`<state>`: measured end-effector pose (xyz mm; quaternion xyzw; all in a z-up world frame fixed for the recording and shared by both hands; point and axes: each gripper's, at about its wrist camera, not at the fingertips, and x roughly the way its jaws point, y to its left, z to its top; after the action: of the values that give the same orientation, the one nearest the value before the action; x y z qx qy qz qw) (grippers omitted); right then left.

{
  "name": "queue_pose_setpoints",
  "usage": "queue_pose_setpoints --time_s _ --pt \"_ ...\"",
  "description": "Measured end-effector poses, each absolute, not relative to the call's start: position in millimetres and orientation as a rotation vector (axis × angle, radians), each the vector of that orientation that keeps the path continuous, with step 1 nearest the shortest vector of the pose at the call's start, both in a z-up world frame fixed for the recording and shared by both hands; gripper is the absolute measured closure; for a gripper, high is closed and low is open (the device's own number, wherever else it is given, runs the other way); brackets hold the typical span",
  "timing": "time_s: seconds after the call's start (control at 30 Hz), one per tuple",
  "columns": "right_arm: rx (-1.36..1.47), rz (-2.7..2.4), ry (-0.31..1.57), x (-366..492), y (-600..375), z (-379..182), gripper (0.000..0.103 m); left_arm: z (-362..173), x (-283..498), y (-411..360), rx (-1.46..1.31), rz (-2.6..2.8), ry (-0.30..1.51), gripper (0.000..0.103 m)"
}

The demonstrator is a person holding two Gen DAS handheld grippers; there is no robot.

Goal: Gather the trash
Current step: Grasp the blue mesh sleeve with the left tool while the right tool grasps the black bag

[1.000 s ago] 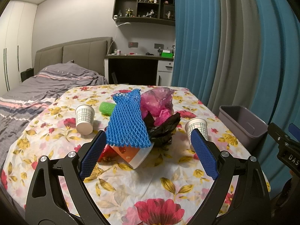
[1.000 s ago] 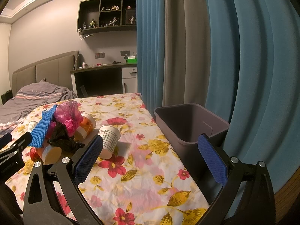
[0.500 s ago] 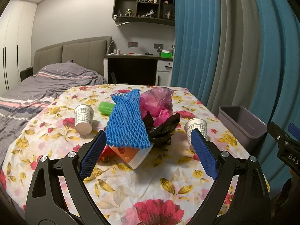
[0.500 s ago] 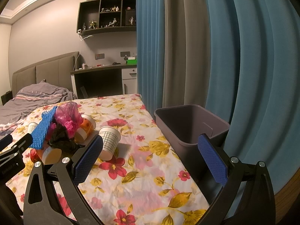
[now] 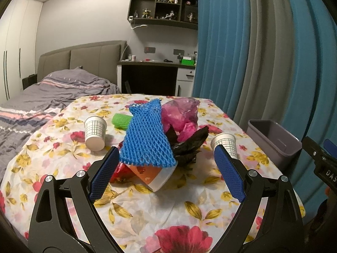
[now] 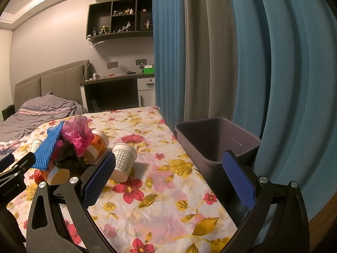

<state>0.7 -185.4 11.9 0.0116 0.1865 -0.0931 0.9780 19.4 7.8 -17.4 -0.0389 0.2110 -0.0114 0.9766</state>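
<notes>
Now both claws gape wide with nothing in them; the left claw (image 5: 164,172) should pinch the blue net (image 5: 147,139) mid-frame, then drop it in the bin (image 6: 219,139) at right.

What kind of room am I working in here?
Most likely a bedroom: a grey upholstered bed with rumpled striped bedding, a dark built-in desk under a wall shelf of figurines, and floor-length blue and grey curtains beside the flowered tablecloth.

Your trash pile (image 5: 153,147) sits mid-table (image 5: 147,210), a cup (image 5: 95,132) left, another cup (image 5: 226,143) right, the bin (image 6: 217,139) beyond the table's right edge.
</notes>
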Motion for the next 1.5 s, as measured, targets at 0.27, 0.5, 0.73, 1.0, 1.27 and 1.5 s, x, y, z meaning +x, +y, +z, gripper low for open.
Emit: queue_pose_setpoints --time_s 0.27,0.5,0.73,1.0,1.27,1.5 --pt "0.016 -0.154 0.376 6.4 -177.3 1.1 0.005 -22.2 29.6 26.9 -0.106 -0.023 0.445 0.013" --pt "-0.018 0.001 0.377 22.8 -138.4 -11.4 0.009 -24.1 37.5 60.7 -0.150 0.057 0.453 0.013" --pt "-0.014 0.207 0.424 62.8 -82.8 -25.2 0.014 -20.6 33.9 96.5 -0.161 0.156 0.423 0.013" --pt "0.032 0.312 0.512 97.6 -55.4 -37.7 0.047 -26.6 37.1 122.9 -0.170 0.166 0.445 0.013" --pt "0.034 0.380 0.516 95.6 -58.2 -41.9 0.101 -35.4 49.2 105.4 -0.192 0.021 0.490 0.013" --pt "0.018 0.358 0.443 72.5 -72.7 -26.3 0.101 -49.9 64.3 96.6 -0.314 -0.131 0.584 0.013"
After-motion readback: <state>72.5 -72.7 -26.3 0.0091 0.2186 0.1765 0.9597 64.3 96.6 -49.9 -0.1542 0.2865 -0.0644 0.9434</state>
